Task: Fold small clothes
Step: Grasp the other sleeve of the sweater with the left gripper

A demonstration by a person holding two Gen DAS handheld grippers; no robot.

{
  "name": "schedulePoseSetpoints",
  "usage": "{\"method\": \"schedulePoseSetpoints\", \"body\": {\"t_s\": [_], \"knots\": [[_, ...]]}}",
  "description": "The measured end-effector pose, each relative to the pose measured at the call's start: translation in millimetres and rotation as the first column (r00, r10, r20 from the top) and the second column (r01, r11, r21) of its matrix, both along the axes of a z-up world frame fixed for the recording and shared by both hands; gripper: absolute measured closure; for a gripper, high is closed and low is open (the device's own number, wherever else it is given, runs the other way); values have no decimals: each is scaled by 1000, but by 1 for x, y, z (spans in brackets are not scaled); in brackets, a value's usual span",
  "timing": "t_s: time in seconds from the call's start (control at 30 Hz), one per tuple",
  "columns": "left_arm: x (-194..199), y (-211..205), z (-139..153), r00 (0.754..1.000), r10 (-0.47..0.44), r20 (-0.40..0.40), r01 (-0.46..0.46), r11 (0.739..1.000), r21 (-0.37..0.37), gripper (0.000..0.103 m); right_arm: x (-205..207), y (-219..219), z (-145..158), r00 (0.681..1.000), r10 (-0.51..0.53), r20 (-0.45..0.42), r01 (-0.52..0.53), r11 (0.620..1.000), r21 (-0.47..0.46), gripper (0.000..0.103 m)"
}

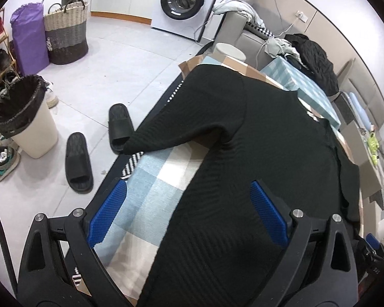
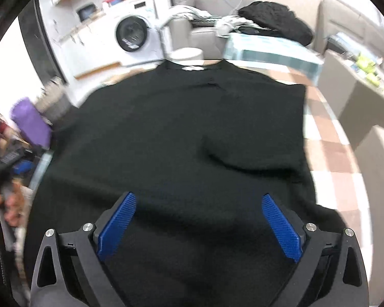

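Two grippers hang over my black ribbed knit sweater, which lies spread flat on the blue, white and brown checked tablecloth. Left of the sweater, my left gripper has its blue pads spread wide, straddling the sweater's side edge, one sleeve reaching past it. Over the sweater's near hem, my right gripper is likewise spread, pinching nothing.

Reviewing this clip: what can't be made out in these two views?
- Black ribbed knit top: its hem, left wrist view, cut off by the bottom edge.
- Small white neck label: text unreadable, right wrist view, motion blur.
- Checked cloth-covered table: mostly hidden under the top.
- Both grippers open, holding nothing.
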State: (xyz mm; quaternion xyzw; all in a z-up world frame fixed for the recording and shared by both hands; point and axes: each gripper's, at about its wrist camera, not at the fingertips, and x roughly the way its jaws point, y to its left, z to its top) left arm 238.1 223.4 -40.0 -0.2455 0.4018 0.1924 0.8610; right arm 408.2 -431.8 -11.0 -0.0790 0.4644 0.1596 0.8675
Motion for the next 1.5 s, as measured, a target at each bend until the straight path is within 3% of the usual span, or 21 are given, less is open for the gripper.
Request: {"method": "schedulePoseSetpoints", "body": {"t_s": [0.1, 0.23, 0.4, 0.53, 0.67, 0.93, 1.1, 1.33, 1.5], "knots": [[5, 6, -5, 1000, 23, -15, -23, 1000, -20, 7, 2, 1, -7, 1000, -15, 11, 16, 998, -63, 3], [11, 18, -14, 998, 55, -22, -56, 996, -70, 7, 3, 5, -12, 1000, -23, 4, 23, 997, -76, 3], [17, 26, -23, 997, 60, -38, -63, 995, -79, 7, 1, 19, -17, 999, -12, 37, 18, 986, -168, 3], [25, 30, -30, 997, 54, -53, -58, 995, -87, 7, 4, 24, -23, 999, 23, -42, -27, 994, -106, 3], [31, 37, -39, 997, 60, -57, -67, 989, -129, 7, 5, 29, -31, 996, 36, -80, -44, 993, -110, 3], [35, 59, -55, 995, 90, -43, -98, 967, -234, 9, 5, 31, -32, 996, 43, -84, -52, 993, -109, 3], [35, 80, -71, 991, 132, -32, -135, 934, -331, 12, 8, 29, -32, 996, 40, -82, -49, 993, -107, 3], [38, 111, -79, 981, 188, 47, -146, 876, -461, 29, 6, 27, -30, 997, 28, -76, -36, 994, -107, 3], [48, 125, -82, 974, 217, 64, -161, 862, -480, 48, 3, 25, -29, 997, 16, -74, -24, 994, -108, 3]]}}
